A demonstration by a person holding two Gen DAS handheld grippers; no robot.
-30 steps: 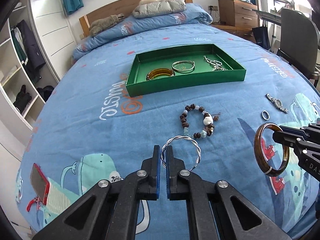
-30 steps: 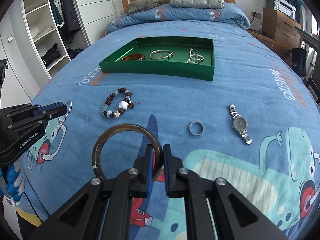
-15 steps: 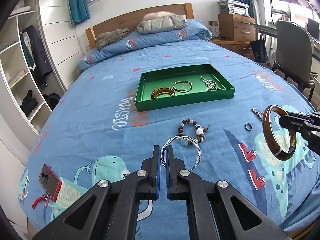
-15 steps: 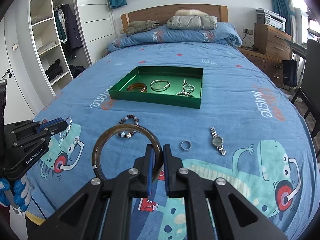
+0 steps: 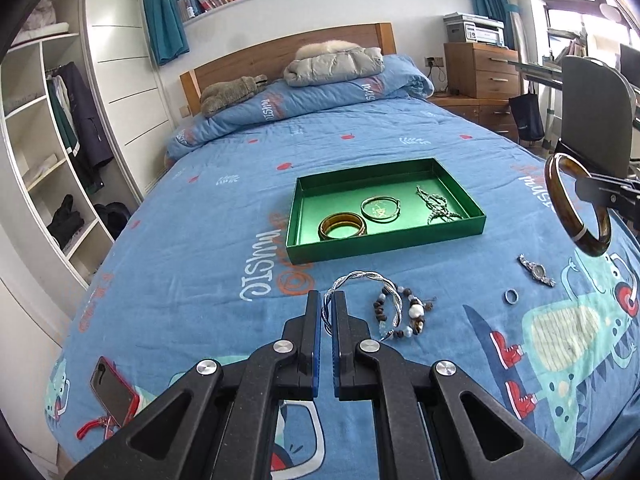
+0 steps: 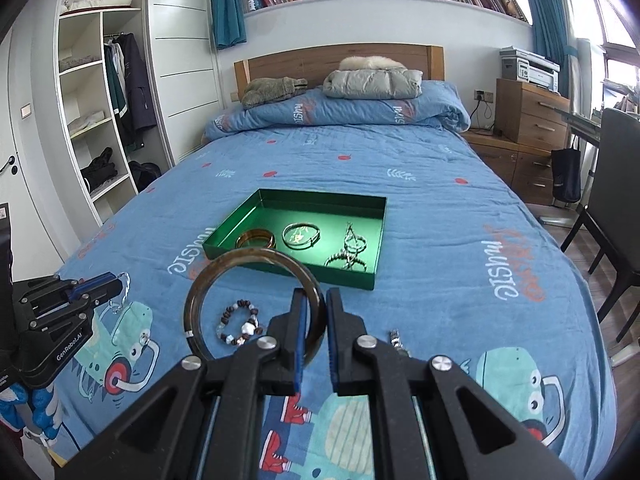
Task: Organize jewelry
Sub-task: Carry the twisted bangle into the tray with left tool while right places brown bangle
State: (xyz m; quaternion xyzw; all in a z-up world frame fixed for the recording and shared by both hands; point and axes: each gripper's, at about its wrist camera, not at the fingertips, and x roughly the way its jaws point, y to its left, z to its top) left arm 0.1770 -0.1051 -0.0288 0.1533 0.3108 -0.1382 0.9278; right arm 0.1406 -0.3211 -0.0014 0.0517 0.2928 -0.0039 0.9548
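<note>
Left gripper (image 5: 327, 309) jaws clamp the twisted silver bangle (image 5: 362, 292); right gripper (image 6: 316, 306) jaws grip, seemingly, the brown bangle (image 6: 256, 304).

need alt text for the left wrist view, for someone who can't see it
The left hand-held gripper is shut on a twisted silver bangle above a blue cartoon-print bedspread. Beyond it a green tray holds bangles and a chain; a beaded bracelet, ring and watch lie loose. At right, the other hand-held gripper holds a brown bangle.
</note>
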